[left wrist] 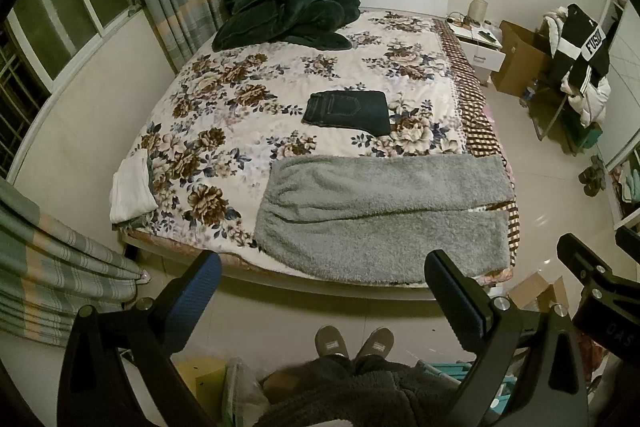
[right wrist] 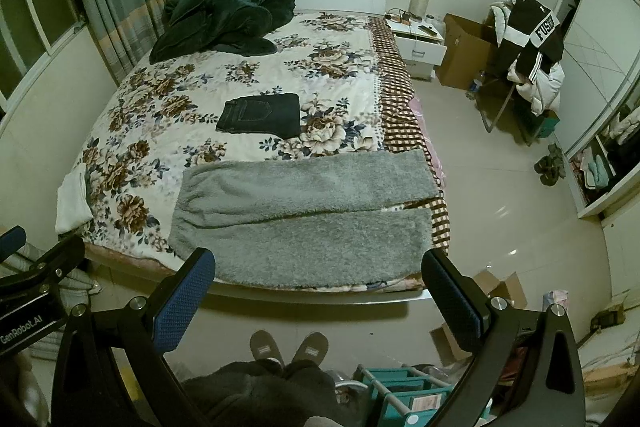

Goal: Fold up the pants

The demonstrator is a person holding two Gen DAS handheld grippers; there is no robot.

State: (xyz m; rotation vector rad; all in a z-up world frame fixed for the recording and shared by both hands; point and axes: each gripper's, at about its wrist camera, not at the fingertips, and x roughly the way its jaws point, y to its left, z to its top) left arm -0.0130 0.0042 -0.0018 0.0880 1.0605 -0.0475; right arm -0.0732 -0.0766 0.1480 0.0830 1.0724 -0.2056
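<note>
The left gripper (left wrist: 322,269) is held above the floor short of the foot of the bed (left wrist: 280,75), its jaws spread wide with nothing between them. The right gripper (right wrist: 318,267) is held level beside it in the same pose, jaws likewise parted and empty. The grey fleece pants (left wrist: 384,215) are laid flat across the near end of the bed, waistband to the left, legs stretched toward the right edge. Folded dark jeans (left wrist: 348,107) are seen farther up the floral cover, well apart from both grippers.
</note>
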